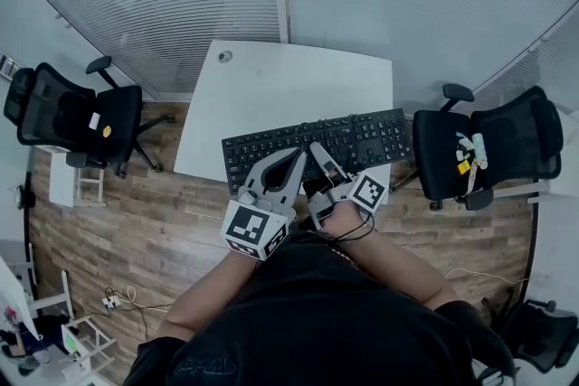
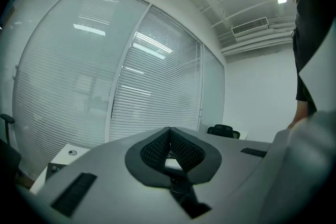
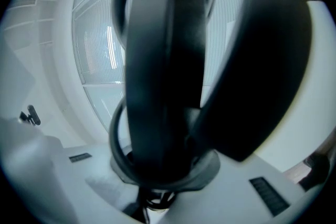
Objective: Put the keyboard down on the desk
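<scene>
A long black keyboard (image 1: 362,136) is held over the near edge of the white desk (image 1: 289,81), its right end reaching past the desk's edge. My right gripper (image 1: 318,155) is shut on the keyboard's near edge around its middle. In the right gripper view the keyboard (image 3: 163,60) fills the frame as a dark, blurred mass between the jaws of the right gripper (image 3: 168,113). My left gripper (image 1: 297,156) points at the keyboard's near edge just left of the right one. In the left gripper view the left gripper (image 2: 169,131) is shut, with its pads together and nothing between them.
A black office chair (image 1: 81,117) stands left of the desk and another (image 1: 488,149) to its right, with small items on its seat. The desk has a round cable grommet (image 1: 224,56) at its far left. Window blinds rise behind the desk. The floor is wood.
</scene>
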### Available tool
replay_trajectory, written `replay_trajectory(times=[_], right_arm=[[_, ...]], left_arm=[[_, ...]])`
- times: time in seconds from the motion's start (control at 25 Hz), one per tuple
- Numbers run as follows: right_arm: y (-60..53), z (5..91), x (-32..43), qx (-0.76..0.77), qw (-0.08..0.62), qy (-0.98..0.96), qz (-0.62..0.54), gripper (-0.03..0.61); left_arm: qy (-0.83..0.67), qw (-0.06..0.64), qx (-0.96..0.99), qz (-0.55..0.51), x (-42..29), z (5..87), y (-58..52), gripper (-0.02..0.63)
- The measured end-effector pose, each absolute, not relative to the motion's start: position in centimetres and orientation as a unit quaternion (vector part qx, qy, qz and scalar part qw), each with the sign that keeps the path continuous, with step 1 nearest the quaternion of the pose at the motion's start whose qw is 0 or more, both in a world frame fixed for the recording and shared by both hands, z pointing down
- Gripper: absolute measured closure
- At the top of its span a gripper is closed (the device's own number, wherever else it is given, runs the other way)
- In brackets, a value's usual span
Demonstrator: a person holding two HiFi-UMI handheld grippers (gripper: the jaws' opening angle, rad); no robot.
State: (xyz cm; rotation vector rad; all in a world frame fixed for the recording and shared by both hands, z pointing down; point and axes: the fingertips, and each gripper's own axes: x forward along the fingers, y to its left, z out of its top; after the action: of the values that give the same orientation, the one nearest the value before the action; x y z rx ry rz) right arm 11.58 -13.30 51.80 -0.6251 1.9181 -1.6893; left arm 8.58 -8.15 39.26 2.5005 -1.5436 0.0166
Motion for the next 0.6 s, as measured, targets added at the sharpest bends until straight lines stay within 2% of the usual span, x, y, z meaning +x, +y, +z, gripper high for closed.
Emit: replay_trajectory(times=[0.6], right_arm=[[-16.5, 52.2, 12.2, -0.256, 0.27, 0.695, -0.616, 0.483]], left_arm=[[-0.494, 0.111, 0.862, 0.005, 8.7, 39.5, -12.1, 0.598]])
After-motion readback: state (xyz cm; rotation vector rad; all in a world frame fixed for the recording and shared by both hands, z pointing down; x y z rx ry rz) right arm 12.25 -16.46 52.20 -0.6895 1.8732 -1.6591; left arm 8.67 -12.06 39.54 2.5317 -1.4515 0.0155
